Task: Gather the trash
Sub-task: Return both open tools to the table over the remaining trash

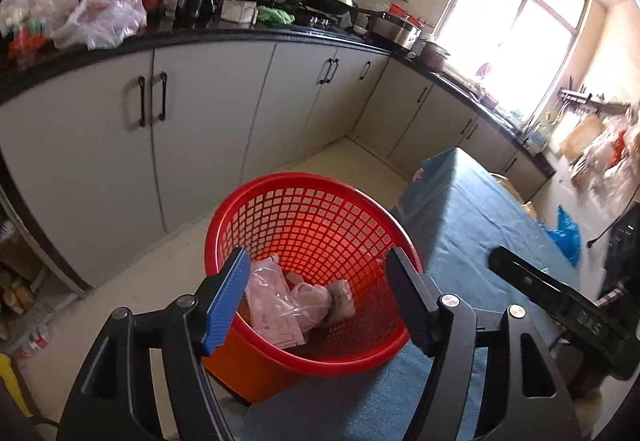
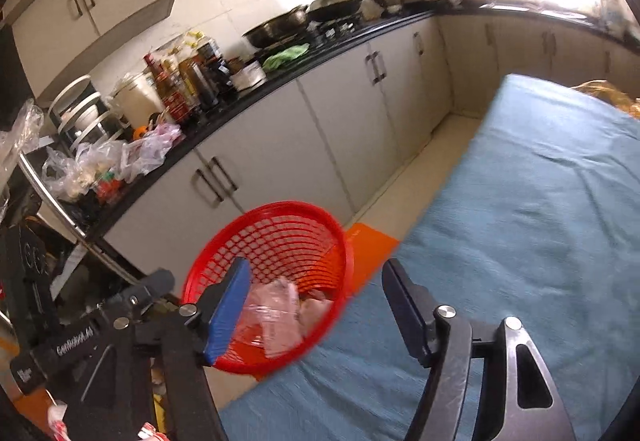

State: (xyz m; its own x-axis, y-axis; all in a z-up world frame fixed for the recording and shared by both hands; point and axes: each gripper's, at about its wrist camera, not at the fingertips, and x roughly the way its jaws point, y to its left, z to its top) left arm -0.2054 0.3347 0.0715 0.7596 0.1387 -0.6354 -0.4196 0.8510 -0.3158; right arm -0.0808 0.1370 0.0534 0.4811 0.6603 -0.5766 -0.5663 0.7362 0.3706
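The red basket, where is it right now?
The red basket stands low in both wrist views, at the near corner of the blue-covered table, with the white kitchen cabinets behind it across the floor.

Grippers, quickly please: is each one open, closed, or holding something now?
Left gripper: open, holding nothing, above the red basket.
Right gripper: open, holding nothing.

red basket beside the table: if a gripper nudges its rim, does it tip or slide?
The red basket is tall, mostly open mesh, and holds only plastic wrappers, so it is probably light. A rim nudge would likely tip it. It already looks tilted against the blue-covered table.
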